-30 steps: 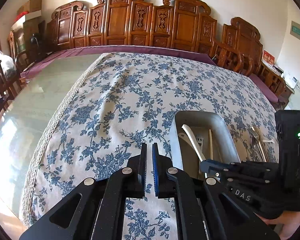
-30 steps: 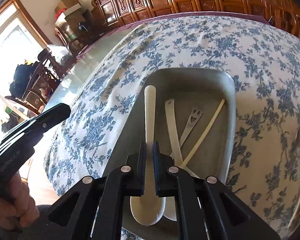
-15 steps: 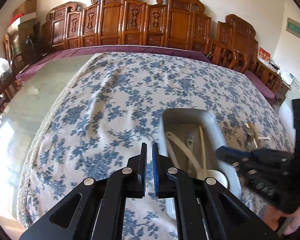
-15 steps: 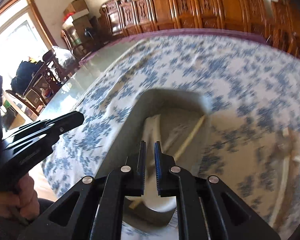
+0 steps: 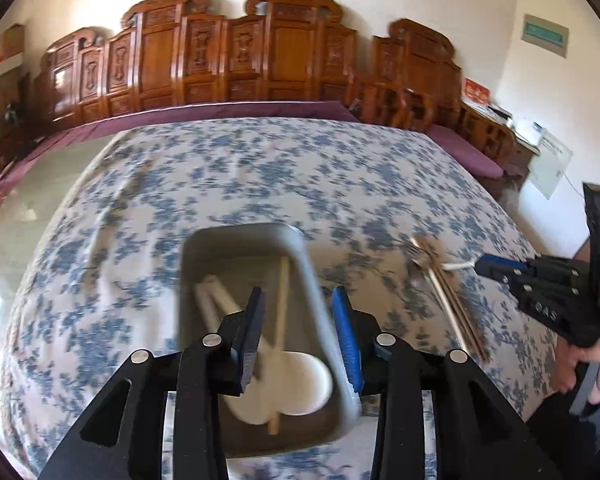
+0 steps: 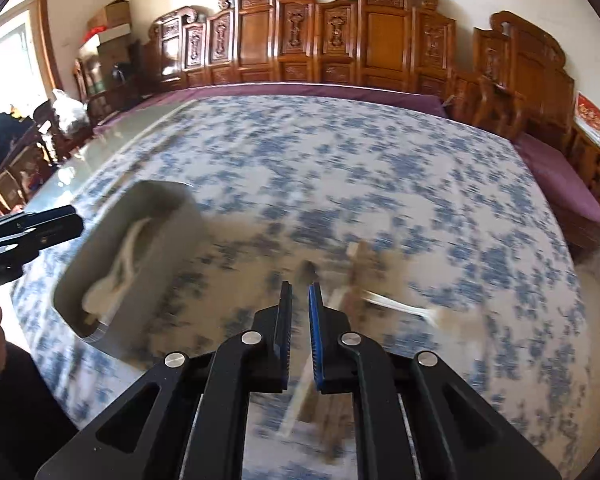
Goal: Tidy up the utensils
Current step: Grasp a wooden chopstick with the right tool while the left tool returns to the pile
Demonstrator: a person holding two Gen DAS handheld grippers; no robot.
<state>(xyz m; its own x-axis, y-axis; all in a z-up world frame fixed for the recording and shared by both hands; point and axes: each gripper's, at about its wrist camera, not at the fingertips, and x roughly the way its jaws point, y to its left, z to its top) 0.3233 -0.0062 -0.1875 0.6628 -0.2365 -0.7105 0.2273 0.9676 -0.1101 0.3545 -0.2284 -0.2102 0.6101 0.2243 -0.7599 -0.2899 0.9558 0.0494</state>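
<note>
Utensils, sorted portion: a white spoon, a second pale-handled utensil and a single chopstick already lie inside the grey tray, which sits on the floral tablecloth.

The tray's right wall runs between the left gripper fingers, which stand wide apart with nothing clamped; whether they touch the wall cannot be told, blurred.

Utensils, unsorted portion: a loose cluster on the cloth just ahead and right of the right gripper: metal fork and long handles, plus a white-handled piece. Heavy blur; exact count not readable.

Right gripper fingers narrowly apart and empty.

Judgement: roughly partway done. Tray partly filled; the cluster outside it is not yet moved. Right gripper looks lined up for the next pick.
</note>
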